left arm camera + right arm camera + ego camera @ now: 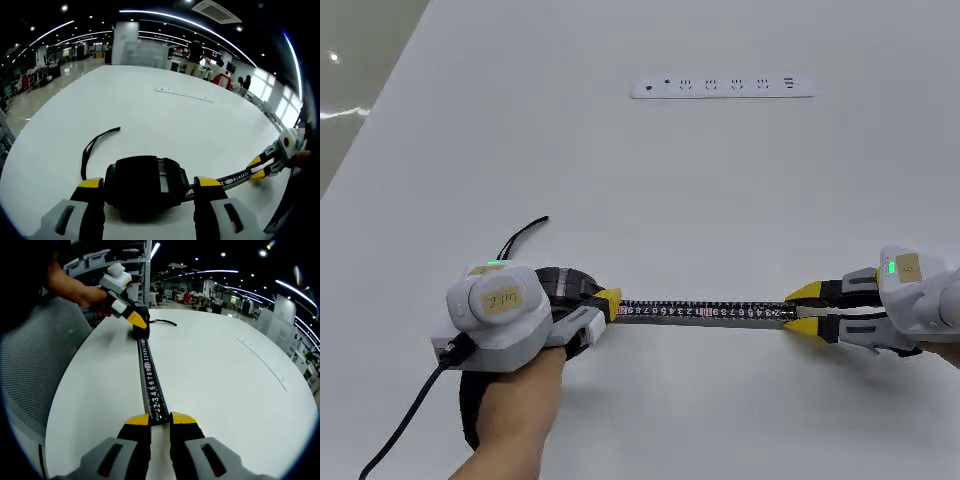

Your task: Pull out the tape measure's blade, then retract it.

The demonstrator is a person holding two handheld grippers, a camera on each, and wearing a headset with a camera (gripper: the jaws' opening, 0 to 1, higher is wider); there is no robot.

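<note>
The white table is taking up most of the head view, and everything is lying on it or hanging just above it.

The left gripper is sitting at the near left, with a hand wrapped around its body. Its jaws are standing wide apart and are pressing on the two sides of the black tape measure case, which is sitting squarely between the yellow tips in the left gripper view.

The right gripper is reaching in from the right, well apart from the left one. Its jaws are drawn almost together and are pinching the free end of the blade.

The blade is running in a straight line low over the table from the case to the right gripper, numbers facing up.

A white power strip is lying flat at the far side of the table.

A thin black strap is trailing from the case, curling away behind it on the table.
</note>
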